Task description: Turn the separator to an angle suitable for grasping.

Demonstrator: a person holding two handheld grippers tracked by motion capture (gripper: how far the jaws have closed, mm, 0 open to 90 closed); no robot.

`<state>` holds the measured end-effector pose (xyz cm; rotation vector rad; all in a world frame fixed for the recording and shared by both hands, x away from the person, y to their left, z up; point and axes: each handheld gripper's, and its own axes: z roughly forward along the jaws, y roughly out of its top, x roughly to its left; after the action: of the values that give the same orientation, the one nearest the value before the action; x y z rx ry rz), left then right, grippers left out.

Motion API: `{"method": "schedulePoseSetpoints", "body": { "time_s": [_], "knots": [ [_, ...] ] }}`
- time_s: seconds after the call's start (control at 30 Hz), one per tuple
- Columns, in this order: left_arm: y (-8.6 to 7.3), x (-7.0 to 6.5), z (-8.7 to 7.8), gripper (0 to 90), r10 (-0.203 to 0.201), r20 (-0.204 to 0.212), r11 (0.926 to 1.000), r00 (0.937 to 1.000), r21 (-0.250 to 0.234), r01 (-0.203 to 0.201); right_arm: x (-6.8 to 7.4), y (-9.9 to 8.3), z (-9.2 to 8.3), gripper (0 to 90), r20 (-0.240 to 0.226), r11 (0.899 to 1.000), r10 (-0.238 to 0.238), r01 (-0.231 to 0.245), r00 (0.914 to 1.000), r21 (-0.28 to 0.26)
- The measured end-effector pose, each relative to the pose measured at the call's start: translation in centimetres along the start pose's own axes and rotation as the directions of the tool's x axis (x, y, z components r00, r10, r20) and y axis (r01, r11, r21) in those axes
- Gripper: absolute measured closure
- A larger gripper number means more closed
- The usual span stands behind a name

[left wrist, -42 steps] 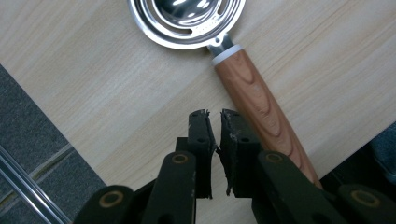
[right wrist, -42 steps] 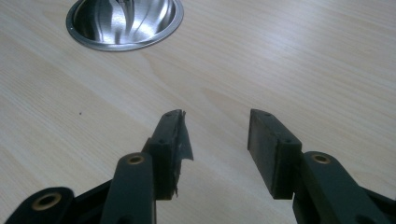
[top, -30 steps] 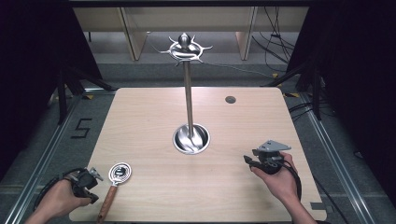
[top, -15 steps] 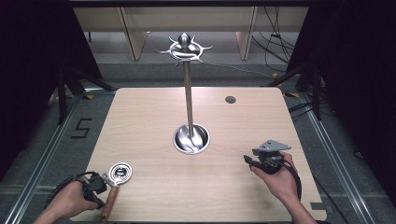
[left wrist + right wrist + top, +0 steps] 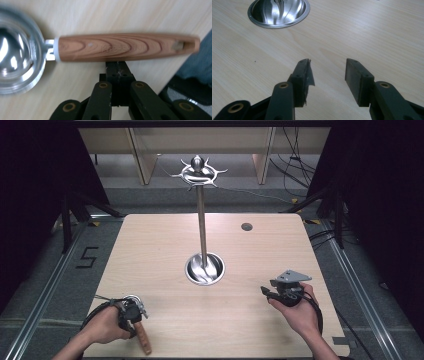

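Observation:
A scoop with a round metal bowl (image 5: 17, 50) and a wood-grain handle (image 5: 125, 47) lies on the pale wooden table (image 5: 165, 245) near its front left edge. In the high view the handle (image 5: 144, 339) sticks out toward the front edge from under my left gripper (image 5: 131, 311). The left gripper (image 5: 117, 67) has its jaws shut together, tips right against the handle's side, nothing between them. My right gripper (image 5: 265, 292) rests at the front right, jaws open and empty (image 5: 327, 72) just above the tabletop.
A tall metal stand (image 5: 202, 225) rises from a round steel base (image 5: 205, 269) at the table's middle, with a hooked ring top (image 5: 198, 170). A small dark hole (image 5: 246, 226) marks the far right of the table. The steel base (image 5: 278, 11) lies ahead of the right gripper.
My left hand has moved right from the table's corner onto the scoop. The scoop's handle has swung from pointing front-left to front-right. The right gripper has stayed put.

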<state>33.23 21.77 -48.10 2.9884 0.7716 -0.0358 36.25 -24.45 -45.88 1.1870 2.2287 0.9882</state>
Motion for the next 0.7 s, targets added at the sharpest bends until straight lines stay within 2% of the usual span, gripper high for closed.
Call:
{"method": "schedulePoseSetpoints", "body": {
  "time_s": [0.03, 0.1, 0.13, 0.17, 0.2, 0.23, 0.3, 0.33, 0.4, 0.43, 0.5, 0.53, 0.57, 0.6, 0.63, 0.67, 0.7],
  "knots": [
    [0.0, 0.0, 0.0, 89.1, 0.0, 0.0, 1.0, 1.0, 0.0, 0.0, 0.0, 0.0, 0.0, 55.3, -0.002, 1.0, -0.004, 0.004, 1.0, -0.003],
    [1.5, -0.1, 0.1, 89.1, 0.015, 0.0, 0.9993, 0.9999, -0.033, -0.015, 0.0, 0.0, 0.0, 55.3, -0.003, 1.0, 0.001, -0.001, 1.0, -0.001],
    [2.9, -0.2, 0.2, 89.2, 0.016, 0.004, 0.9984, 0.9999, -0.054, -0.016, 0.1, 0.0, 0.0, 55.3, -0.005, 1.0, 0.02, -0.02, 0.9998, 0.001],
    [2.9, -0.2, 0.2, 89.2, 0.016, 0.004, 0.9984, 0.9999, -0.054, -0.016, 0.1, 0.0, 0.0, 55.3, -0.005, 1.0, 0.02, -0.02, 0.9998, 0.001],
    [4.2, 0.0, 0.1, 89.2, 0.026, -0.004, 0.9974, 0.9997, -0.068, -0.026, 0.1, 0.0, 0.0, 55.3, -0.004, 1.0, 0.029, -0.029, 0.9996, 0.002],
    [4.7, 0.1, 0.1, 89.2, 0.027, -0.008, 0.9973, 0.9996, -0.068, -0.028, 0.2, 0.0, -0.1, 55.3, -0.005, 0.999, 0.035, -0.035, 0.9994, 0.006],
    [5.9, 0.5, 0.1, 89.2, 0.013, -0.032, 0.9961, 0.9994, -0.087, -0.016, 0.2, 0.0, -0.1, 55.3, -0.006, 0.999, 0.044, -0.044, 0.999, 0.009],
    [6.4, 0.7, 0.1, 89.2, -0.005, -0.043, 0.9946, 0.9991, -0.104, 0.001, 0.1, -0.1, 0.0, 55.3, 0.0, 1.0, 0.023, -0.023, 0.9997, -0.005],
    [7.4, 1.3, 0.2, 89.2, -0.027, -0.071, 0.9911, 0.9971, -0.132, 0.017, 0.0, 0.0, -0.1, 55.3, -0.003, 1.0, 0.02, -0.02, 0.9998, 0.0],
    [7.4, 1.3, 0.2, 89.2, -0.027, -0.071, 0.9911, 0.9971, -0.132, 0.017, 0.0, 0.0, -0.1, 55.3, -0.003, 1.0, 0.02, -0.02, 0.9998, 0.0],
    [8.2, 1.9, 0.3, 89.3, -0.072, -0.075, 0.9833, 0.9946, -0.173, 0.058, 0.0, 0.0, -0.1, 55.3, -0.004, 1.0, 0.021, -0.021, 0.9998, -0.002],
    [8.7, 2.5, 0.3, 89.2, -0.103, -0.081, 0.9762, 0.9913, -0.199, 0.086, 0.1, 0.0, -0.2, 55.3, -0.009, 0.999, 0.039, -0.039, 0.9992, 0.014],
    [8.7, 2.5, 0.3, 89.3, -0.103, -0.081, 0.9762, 0.9913, -0.199, 0.086, 0.1, 0.0, -0.2, 55.3, -0.009, 0.999, 0.039, -0.039, 0.9992, 0.014],
    [9.0, 3.0, 0.3, 89.3, -0.119, -0.091, 0.9704, 0.9887, -0.221, 0.097, 0.0, 0.0, -0.1, 55.3, -0.004, 1.0, 0.023, -0.023, 0.9997, 0.008],
    [9.2, 3.2, 0.2, 89.3, -0.138, -0.097, 0.9674, 0.9857, -0.227, 0.113, 0.0, 0.0, -0.1, 55.3, -0.004, 1.0, 0.023, -0.023, 0.9997, 0.008],
    [9.4, 3.6, 0.2, 89.3, -0.165, -0.106, 0.9612, 0.9806, -0.24, 0.136, 0.1, -0.1, -0.2, 55.3, -0.003, 1.0, 0.031, -0.031, 0.9995, 0.008],
    [9.7, 4.2, 0.0, 89.3, -0.193, -0.11, 0.9533, 0.975, -0.256, 0.16, 0.0, 0.0, -0.1, 55.3, -0.004, 1.0, 0.017, -0.017, 0.9998, 0.006]
  ]
}}
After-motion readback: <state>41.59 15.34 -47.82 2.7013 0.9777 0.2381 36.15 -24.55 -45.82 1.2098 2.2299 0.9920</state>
